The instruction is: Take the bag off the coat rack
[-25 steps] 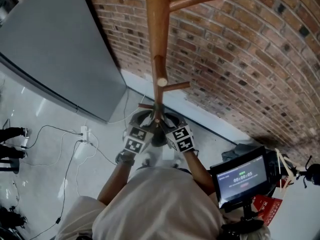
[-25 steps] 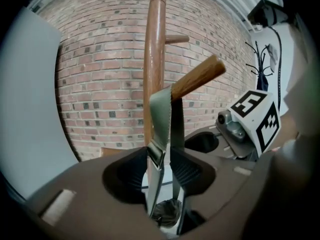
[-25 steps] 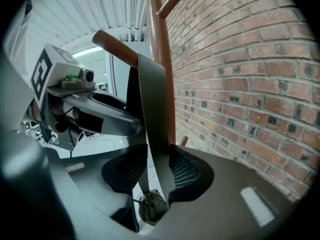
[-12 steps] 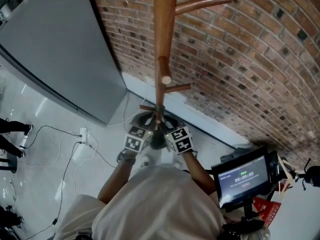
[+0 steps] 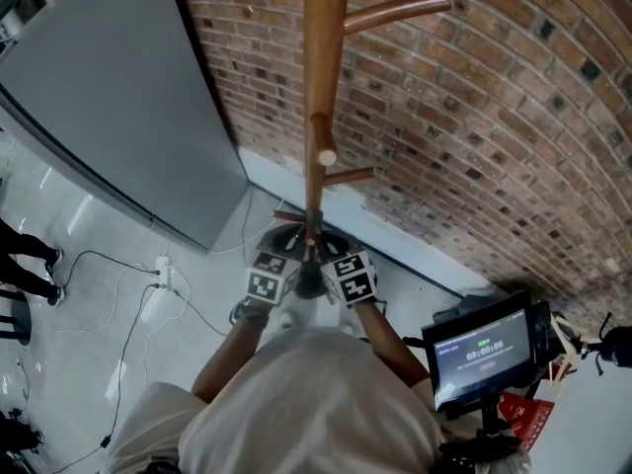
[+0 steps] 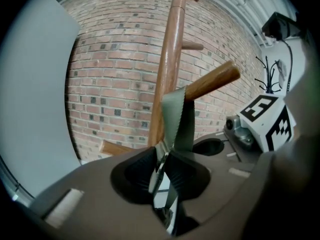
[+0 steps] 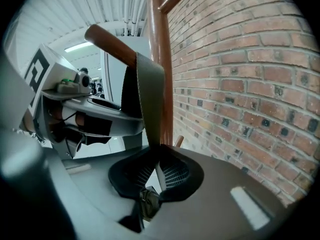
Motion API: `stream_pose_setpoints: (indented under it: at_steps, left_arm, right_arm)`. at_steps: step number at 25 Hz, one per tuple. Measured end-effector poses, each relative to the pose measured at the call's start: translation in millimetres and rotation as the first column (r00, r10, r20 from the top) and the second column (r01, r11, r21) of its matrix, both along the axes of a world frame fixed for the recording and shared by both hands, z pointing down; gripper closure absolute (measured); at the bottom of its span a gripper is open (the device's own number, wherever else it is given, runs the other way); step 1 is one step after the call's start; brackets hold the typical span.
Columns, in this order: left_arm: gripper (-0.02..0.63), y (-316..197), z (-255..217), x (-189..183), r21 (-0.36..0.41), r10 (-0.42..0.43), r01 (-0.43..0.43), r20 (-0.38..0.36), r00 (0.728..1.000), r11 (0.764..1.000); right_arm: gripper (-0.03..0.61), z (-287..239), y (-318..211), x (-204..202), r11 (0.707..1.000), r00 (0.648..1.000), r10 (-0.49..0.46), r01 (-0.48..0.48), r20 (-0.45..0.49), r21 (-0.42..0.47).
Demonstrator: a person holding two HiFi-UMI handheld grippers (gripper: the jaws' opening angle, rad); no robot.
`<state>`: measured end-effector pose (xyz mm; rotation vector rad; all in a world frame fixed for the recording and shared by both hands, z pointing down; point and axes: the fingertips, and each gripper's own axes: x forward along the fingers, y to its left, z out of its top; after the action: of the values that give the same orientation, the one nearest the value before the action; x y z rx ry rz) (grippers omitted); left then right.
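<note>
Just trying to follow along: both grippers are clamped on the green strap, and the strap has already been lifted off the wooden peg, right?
Not quite. Both pairs of jaws are shut on the green strap, but it is not off: it hangs looped over the wooden peg. The left gripper view shows this, and the right gripper view agrees.

L gripper (image 6: 162,165): jaws clamped on bag strap (image 6: 176,118). R gripper (image 7: 156,165): jaws clamped on strap too. Both angled up. Head view: forearms (image 5: 225,358) bare, reaching fwd/down and converging; grippers side by side, marker cubes (image 5: 267,276) close together.
</note>
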<state>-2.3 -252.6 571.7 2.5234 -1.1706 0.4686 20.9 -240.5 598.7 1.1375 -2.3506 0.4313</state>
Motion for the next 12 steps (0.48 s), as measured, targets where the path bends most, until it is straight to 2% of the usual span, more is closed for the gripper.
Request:
stream_pose_setpoints:
  at_steps: [7, 12]
  left_arm:
    - [0.566, 0.5, -1.8, -1.0, -0.021, -0.020, 0.019, -0.028, 0.999, 1.000]
    - [0.568, 6.2, -4.1, -2.8, -0.036, 0.001, -0.003, -0.054, 0.999, 0.999]
  right_arm:
    - [0.569, -4.6, -1.1, 7.0, 0.999, 1.000, 0.027, -0.027, -0.005, -0.025]
    - [0.571, -5.6, -0.8, 13.9, 0.997, 0.999, 0.044, -0.043, 0.007, -0.056]
